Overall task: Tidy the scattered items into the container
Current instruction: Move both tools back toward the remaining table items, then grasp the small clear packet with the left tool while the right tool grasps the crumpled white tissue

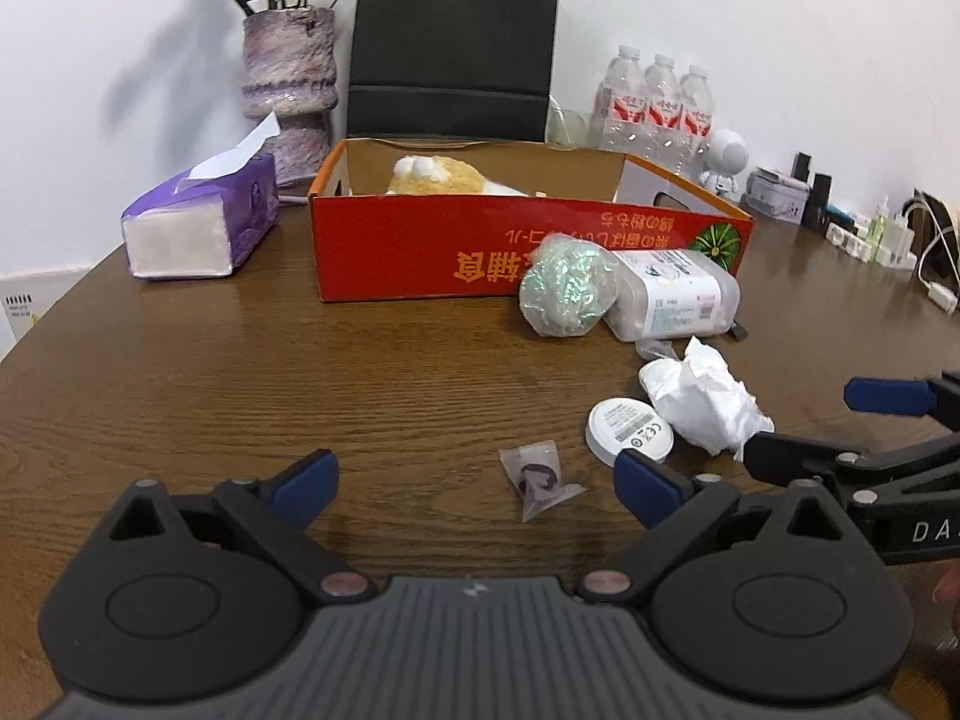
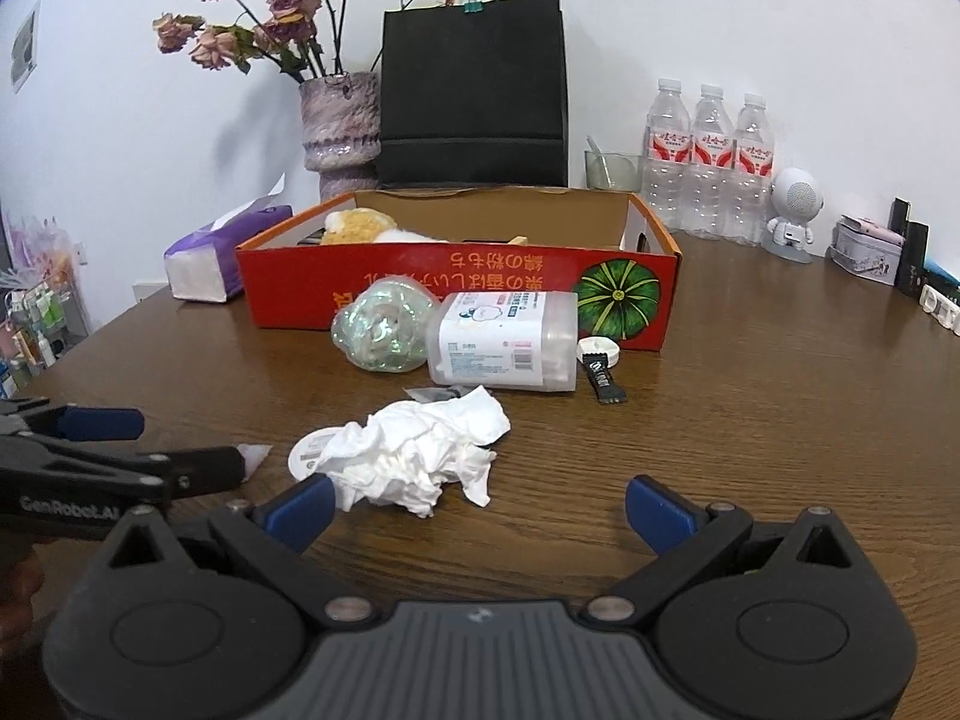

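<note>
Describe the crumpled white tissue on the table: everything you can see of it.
The crumpled white tissue is a loose, wrinkled wad of thin soft paper, one flatter flap sticking out toward the red box. It lies on the brown wooden table, in front of the clear plastic container lying on its side. Its left edge overlaps the white round disc. The right gripper is open just short of it; the left blue finger is close to the wad, contact unclear.

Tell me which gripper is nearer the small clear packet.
Left. The left gripper is open with the small clear packet between its fingertips; the right gripper sits beside it, facing the crumpled tissue.
</note>
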A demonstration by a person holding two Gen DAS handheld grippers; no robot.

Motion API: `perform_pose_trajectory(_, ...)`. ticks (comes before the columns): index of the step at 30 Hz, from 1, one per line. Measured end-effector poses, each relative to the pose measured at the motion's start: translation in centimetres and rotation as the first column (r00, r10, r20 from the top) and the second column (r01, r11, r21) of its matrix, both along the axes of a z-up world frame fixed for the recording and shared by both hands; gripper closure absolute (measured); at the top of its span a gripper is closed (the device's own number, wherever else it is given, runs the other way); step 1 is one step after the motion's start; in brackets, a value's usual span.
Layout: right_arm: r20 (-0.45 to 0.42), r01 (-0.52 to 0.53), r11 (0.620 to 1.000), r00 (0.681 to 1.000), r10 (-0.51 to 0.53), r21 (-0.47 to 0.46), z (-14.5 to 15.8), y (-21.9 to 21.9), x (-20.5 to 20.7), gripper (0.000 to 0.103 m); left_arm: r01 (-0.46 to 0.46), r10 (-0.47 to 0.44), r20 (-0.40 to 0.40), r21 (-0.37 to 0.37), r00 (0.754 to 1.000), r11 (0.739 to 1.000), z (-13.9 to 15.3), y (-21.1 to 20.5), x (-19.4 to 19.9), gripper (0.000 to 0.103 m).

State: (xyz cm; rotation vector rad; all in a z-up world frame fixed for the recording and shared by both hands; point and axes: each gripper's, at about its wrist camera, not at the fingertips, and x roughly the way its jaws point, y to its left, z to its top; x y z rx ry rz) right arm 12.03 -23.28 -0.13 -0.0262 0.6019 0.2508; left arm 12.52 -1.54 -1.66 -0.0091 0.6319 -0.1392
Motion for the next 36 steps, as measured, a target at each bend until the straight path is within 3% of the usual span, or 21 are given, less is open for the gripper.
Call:
perform_pose_trajectory(4, -0.009, -0.032, 0.999, 0.999, 0.032, -0.021, -0.2, 0.7, 0.5, 0.000, 0.025, -0.025, -0.003, 0.000, 1.000, 1.000, -0.1, -0.2, 0.3, 0.022)
perform_pose_trajectory(8, 0.007, -0.052, 0.998, 0.999, 0.052, -0.030, -0.1, 1.5, 1.5, 0.000, 0.047, -0.047, -0.015, 0.008, 0.999, 0.999, -0.3, -0.5, 0.6, 0.044)
perform_pose_trajectory(11, 0.012, -0.049, 0.999, 0.999, 0.049, -0.016, -0.1, 1.8, 2.4, 0.000, 0.054, -0.054, -0.013, 0.016, 0.998, 0.998, -0.4, -0.6, 0.7, 0.049)
perform_pose_trajectory(16, -0.004, -0.045, 0.999, 0.999, 0.045, 0.026, -0.2, 1.5, 3.3, 0.020, 0.072, -0.072, -0.011, 0.041, 0.997, 0.997, -0.3, -0.9, 0.6, 0.060)
perform_pose_trajectory(19, -0.018, -0.051, 0.998, 0.998, 0.052, 0.030, -0.4, 1.5, 3.3, 0.049, 0.099, -0.099, -0.005, 0.065, 0.995, 0.993, -0.3, -1.1, 0.5, 0.083)
perform_pose_trajectory(21, -0.033, -0.066, 0.997, 0.997, 0.068, 0.049, -0.4, 1.4, 3.3, 0.067, 0.122, -0.122, -0.001, 0.057, 0.992, 0.991, -0.3, -1.1, 0.2, 0.086)
perform_pose_trajectory(22, -0.038, -0.075, 0.995, 0.996, 0.077, 0.063, -0.5, 1.2, 3.2, 0.072, 0.129, -0.129, 0.000, 0.048, 0.992, 0.990, -0.3, -1.1, 0.1, 0.086)
perform_pose_trajectory(36, 0.020, -0.074, 0.993, 0.997, 0.073, 0.090, 0.6, 0.6, 1.5, 0.075, 0.128, -0.129, 0.044, 0.018, 0.991, 0.992, 0.7, -0.7, -0.7, 0.086)
